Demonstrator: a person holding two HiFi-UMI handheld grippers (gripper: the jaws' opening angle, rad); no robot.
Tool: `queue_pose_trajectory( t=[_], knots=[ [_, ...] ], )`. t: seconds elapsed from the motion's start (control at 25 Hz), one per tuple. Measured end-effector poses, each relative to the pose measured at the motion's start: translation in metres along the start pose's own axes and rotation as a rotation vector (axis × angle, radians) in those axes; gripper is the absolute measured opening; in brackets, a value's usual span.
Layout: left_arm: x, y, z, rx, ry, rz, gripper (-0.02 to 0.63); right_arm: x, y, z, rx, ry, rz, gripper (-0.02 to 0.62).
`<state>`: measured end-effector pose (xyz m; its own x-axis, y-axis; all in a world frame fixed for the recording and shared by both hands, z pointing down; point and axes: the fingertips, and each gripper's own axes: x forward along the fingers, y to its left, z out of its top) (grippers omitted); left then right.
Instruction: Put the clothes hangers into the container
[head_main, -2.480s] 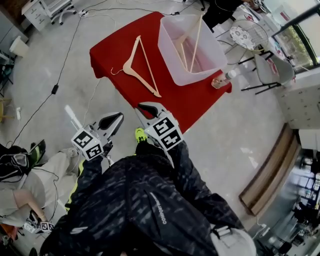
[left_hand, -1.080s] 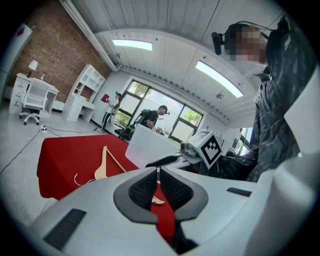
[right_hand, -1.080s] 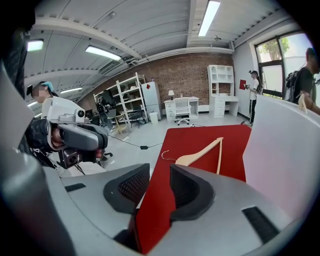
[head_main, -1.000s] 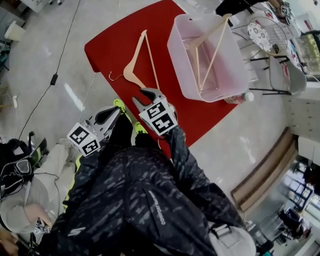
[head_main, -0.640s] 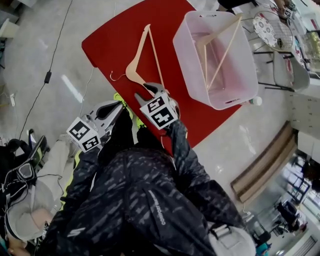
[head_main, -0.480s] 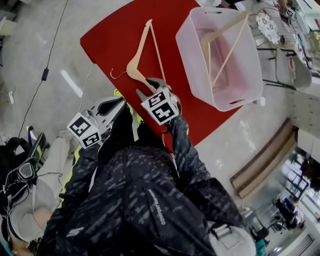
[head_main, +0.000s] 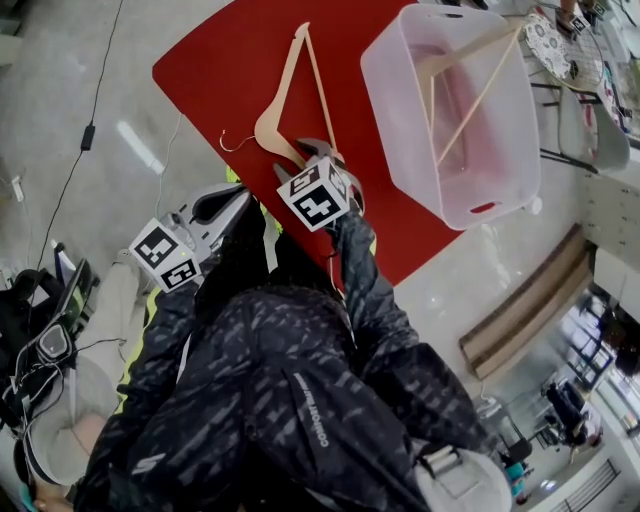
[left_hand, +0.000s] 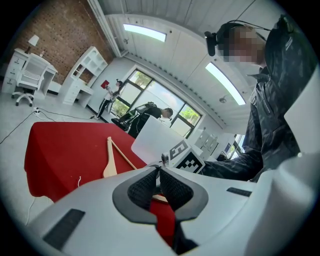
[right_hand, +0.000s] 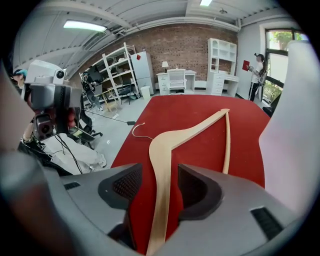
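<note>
A pale wooden hanger (head_main: 283, 105) lies flat on the red table (head_main: 220, 60), with its wire hook (head_main: 233, 141) towards the near left edge. My right gripper (head_main: 300, 158) sits low over the hanger's near arm. In the right gripper view that hanger (right_hand: 162, 150) runs between the jaws of the right gripper (right_hand: 159, 170), which are opening, and neither pad touches it. My left gripper (head_main: 232, 197) hangs off the table's near edge; the left gripper view shows the left gripper (left_hand: 159, 171) shut on nothing. The translucent container (head_main: 400, 140) at the right holds another hanger (head_main: 470, 90).
The container (left_hand: 155, 142) stands just right of the loose hanger (left_hand: 110, 160) in the left gripper view. A cable (head_main: 95, 90) trails over the floor at the left. Someone sits with gear (head_main: 50, 350) at the lower left. Shelves and desks (right_hand: 175, 77) line the far brick wall.
My right gripper has moved forward over the table edge onto the hanger's near arm, and its jaws have spread. The left gripper has stayed beside the table's near edge.
</note>
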<state>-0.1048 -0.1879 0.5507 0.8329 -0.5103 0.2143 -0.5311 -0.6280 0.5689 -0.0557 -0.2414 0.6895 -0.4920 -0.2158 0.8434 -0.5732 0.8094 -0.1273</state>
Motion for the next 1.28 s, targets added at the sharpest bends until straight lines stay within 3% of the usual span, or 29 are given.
queue_pose_trajectory(
  t=[0.28, 0.84, 1.28],
  knots=[
    [-0.009, 0.005, -0.004, -0.024, -0.012, 0.013, 0.012, 0.019, 0.001, -0.009, -0.047, 0.081, -0.008, 0.21],
    [-0.007, 0.002, -0.008, -0.041, -0.017, 0.014, 0.012, 0.022, -0.005, -0.01, -0.051, 0.09, -0.032, 0.209],
    [-0.023, -0.015, -0.004, -0.033, -0.049, 0.035, 0.012, 0.017, -0.003, -0.01, -0.017, 0.102, -0.046, 0.127]
  ],
)
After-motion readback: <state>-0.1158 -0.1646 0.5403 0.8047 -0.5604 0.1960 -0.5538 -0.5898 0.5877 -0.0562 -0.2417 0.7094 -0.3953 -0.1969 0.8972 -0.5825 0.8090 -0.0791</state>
